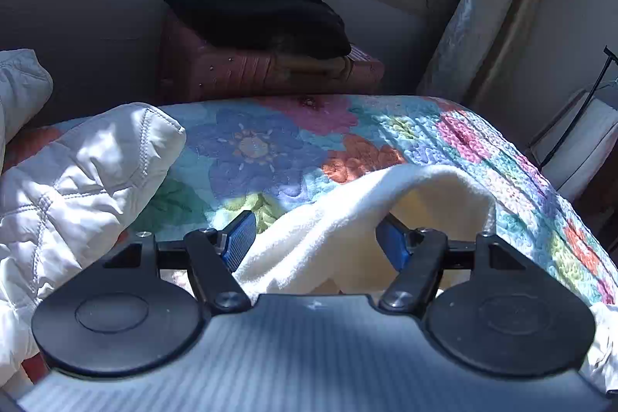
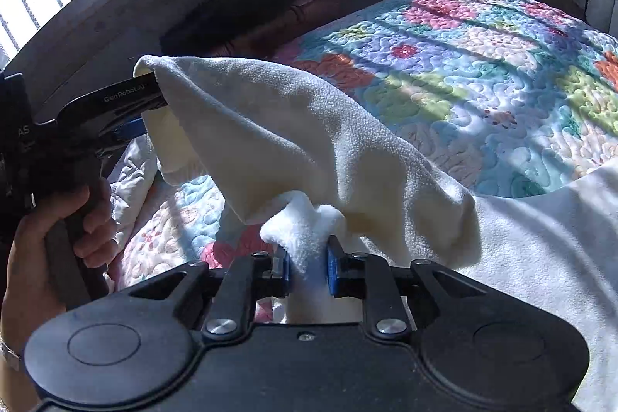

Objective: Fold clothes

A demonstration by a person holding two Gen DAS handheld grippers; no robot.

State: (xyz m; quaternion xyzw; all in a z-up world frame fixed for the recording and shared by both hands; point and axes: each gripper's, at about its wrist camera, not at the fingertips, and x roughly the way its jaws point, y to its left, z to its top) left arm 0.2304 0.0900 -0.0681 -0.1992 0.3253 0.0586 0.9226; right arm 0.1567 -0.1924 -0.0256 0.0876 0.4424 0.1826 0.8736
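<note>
Cream fleece garment [image 2: 309, 126] lies on the floral quilt [image 2: 483, 64] on the bed, one edge lifted off it. Right gripper [image 2: 308, 271]: a bunched fold sits between its blue pads, jaws narrow; can't tell if they press the cloth. Left gripper [image 1: 318, 242]: jaws spread, fleece draped over one finger and hanging between them, not pinched; a hand [image 2: 50, 219] holds its handle. White quilted jacket [image 1: 77, 172] lies beside. Black clothes [image 1: 258, 14] are stacked on a pink suitcase [image 1: 270, 72] behind the bed.
</note>
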